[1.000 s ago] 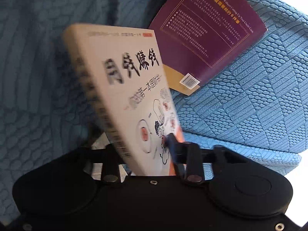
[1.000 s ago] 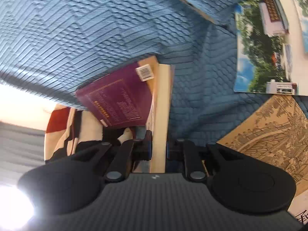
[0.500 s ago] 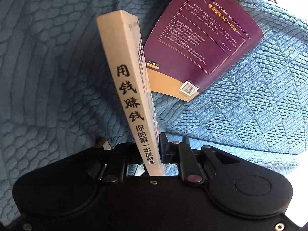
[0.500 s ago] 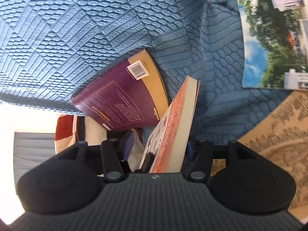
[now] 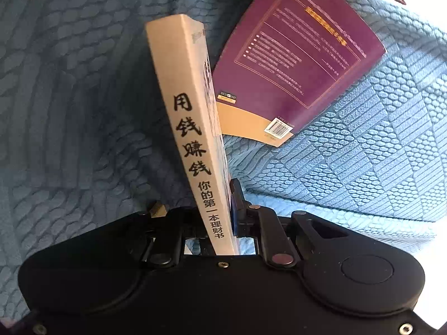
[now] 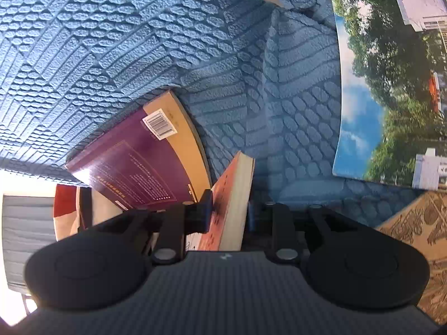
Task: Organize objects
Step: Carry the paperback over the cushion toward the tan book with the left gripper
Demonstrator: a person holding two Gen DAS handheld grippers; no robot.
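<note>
**Two-gripper hold on the cream paperback: settling the second grip**

Left wrist view. The left gripper (image 5: 216,209) is clamping narrowly on the cream book (image 5: 192,128), gripping near its lower end with the spine facing the camera. The book is standing nearly upright above the blue textured cover (image 5: 349,167), leaning a little to the left. The purple book (image 5: 296,55) is lying flat behind it, barcode corner toward the camera. For a clean step, this clamp should be kept steady while the other hand takes hold; any twist here would likely be levering the pages against the second grip.

Compared with a second ago, the cream book is showing its spine rather than its front cover, and is standing more upright. Against the half-second picture it is sitting almost unchanged.

Right wrist view. The right gripper (image 6: 229,212) is closing on the same cream book (image 6: 234,195), seen here from its page edge and orange cover; the left pad is already lying against the cover and the right finger is meeting the page side. The purple book (image 6: 145,162) is lying just beyond, a landscape picture book (image 6: 377,97) and a tan engraved book (image 6: 413,223) to the right. The squeeze is best finished squarely, deep enough that the book cannot pivot.

A second ago these jaws were pinching the book's edge; half a second ago they were standing wide around it.
</note>
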